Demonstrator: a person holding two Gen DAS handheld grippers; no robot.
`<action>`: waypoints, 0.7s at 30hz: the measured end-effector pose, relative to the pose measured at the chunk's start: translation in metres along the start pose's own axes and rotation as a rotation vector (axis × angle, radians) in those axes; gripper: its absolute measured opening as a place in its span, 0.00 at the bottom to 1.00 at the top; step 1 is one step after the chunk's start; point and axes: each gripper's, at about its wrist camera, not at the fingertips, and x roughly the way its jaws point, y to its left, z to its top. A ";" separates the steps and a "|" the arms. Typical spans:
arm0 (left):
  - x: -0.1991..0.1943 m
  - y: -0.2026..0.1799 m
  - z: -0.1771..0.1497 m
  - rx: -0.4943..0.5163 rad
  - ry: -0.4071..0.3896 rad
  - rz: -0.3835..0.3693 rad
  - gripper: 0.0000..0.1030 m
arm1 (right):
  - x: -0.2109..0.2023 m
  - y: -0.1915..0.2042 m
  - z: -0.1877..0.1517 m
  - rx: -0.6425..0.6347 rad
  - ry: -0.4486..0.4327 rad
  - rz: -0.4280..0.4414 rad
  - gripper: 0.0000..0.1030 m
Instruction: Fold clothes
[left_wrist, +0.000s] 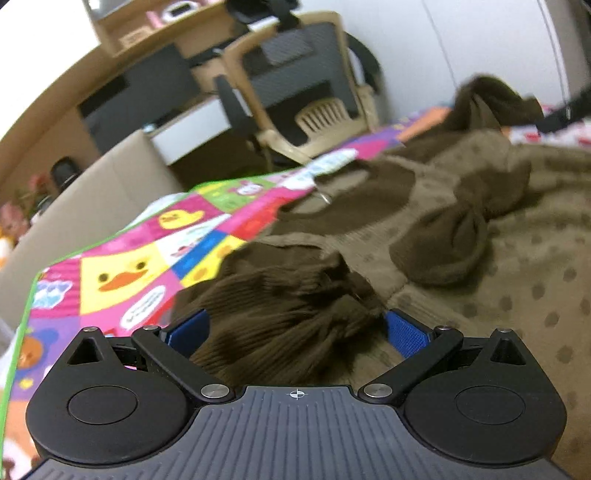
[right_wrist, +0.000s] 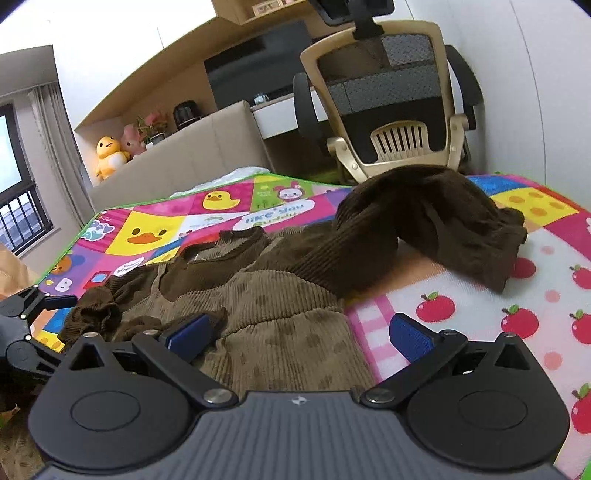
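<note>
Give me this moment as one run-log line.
left gripper: open, around dark sleeve cuff | right gripper: open, over dress edge | mat

We hold the left hand-held gripper (left_wrist: 295, 328) low and level, its two blue-padded fingers (left_wrist: 406, 332) spread wide, the black linkage arms angled outward from the ribbed grey body. Dark ribbed fabric lies bunched in the gap between the pads, but the jaws are not closed on it. Our right hand-held gripper (right_wrist: 299, 332) sits in the same pose, jaws wide apart, the left pad (right_wrist: 190, 332) resting against cloth and the right pad clear of it. From the right wrist view, the left hand-held gripper appears at the far left edge, close alongside.
</note>
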 end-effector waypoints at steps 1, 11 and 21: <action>0.002 0.001 0.001 0.014 0.001 0.009 0.96 | 0.000 0.000 0.001 0.001 0.000 0.001 1.00; 0.014 0.061 0.005 -0.013 0.005 0.292 0.27 | 0.012 -0.006 0.013 0.025 0.069 0.005 1.00; -0.022 0.135 -0.010 -0.362 -0.013 0.529 0.87 | 0.043 -0.098 0.072 0.576 0.023 0.054 1.00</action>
